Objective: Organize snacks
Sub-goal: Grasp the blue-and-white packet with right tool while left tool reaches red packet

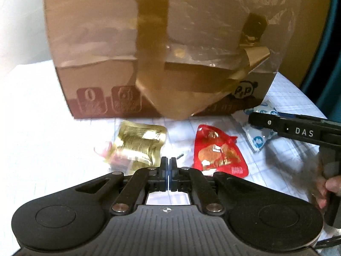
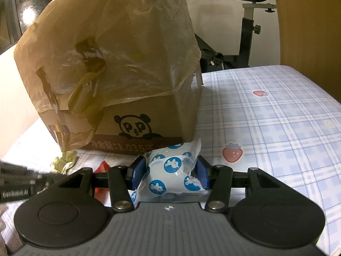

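A gold snack packet (image 1: 140,143) and a red snack packet (image 1: 219,151) lie on the cloth in front of a tall cardboard box (image 1: 159,53) draped with plastic film and brown tape. My left gripper (image 1: 168,164) hovers between the two packets, shut, and nothing shows between its pads. To the right, my right gripper (image 1: 255,119) comes in from the side. In the right wrist view its blue pads (image 2: 138,170) press on white packets with blue circles (image 2: 170,170), so the right gripper (image 2: 169,170) is shut on them, just in front of the box (image 2: 110,74).
A blue checked tablecloth with strawberry prints (image 2: 277,128) spreads out to the right of the box. Behind it stand an exercise bike (image 2: 245,42) and a wooden panel (image 2: 309,21). A person's hand (image 1: 328,189) holds the right gripper's handle.
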A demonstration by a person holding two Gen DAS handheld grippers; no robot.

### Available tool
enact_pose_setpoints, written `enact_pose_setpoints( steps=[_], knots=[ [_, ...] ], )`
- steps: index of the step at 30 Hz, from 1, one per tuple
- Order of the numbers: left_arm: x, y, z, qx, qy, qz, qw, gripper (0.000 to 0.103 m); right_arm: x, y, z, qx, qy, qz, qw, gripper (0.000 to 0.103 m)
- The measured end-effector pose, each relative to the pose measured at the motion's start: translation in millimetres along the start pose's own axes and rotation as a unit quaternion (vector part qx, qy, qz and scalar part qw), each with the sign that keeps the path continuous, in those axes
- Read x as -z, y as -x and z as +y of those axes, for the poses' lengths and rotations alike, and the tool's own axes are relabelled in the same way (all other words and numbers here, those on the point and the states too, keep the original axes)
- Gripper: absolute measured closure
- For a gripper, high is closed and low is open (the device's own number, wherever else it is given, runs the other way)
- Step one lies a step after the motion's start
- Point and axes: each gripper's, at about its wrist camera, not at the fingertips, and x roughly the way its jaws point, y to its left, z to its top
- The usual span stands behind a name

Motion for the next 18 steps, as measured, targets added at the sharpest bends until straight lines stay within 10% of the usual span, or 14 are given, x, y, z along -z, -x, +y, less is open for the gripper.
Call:
enact_pose_setpoints(
  steps=[7, 11, 18],
  knots=[
    [-9, 11, 4, 0.017, 0.009, -0.008, 0.9998, 0.095, 0, 0, 1, 0.001, 0.002, 0.0, 1.0, 0.05],
    [-19, 19, -2, 0.044, -0.009, -0.029, 0.9986, 0.051, 1, 0, 1, 0.0, 0.0, -0.001, 1.0, 0.05],
    [-30, -9, -27, 0.073, -0.073, -0.007, 0.9946, 0.05, 0, 1, -1, -0.004, -0.005, -0.001, 1.0, 0.05]
  ],
)
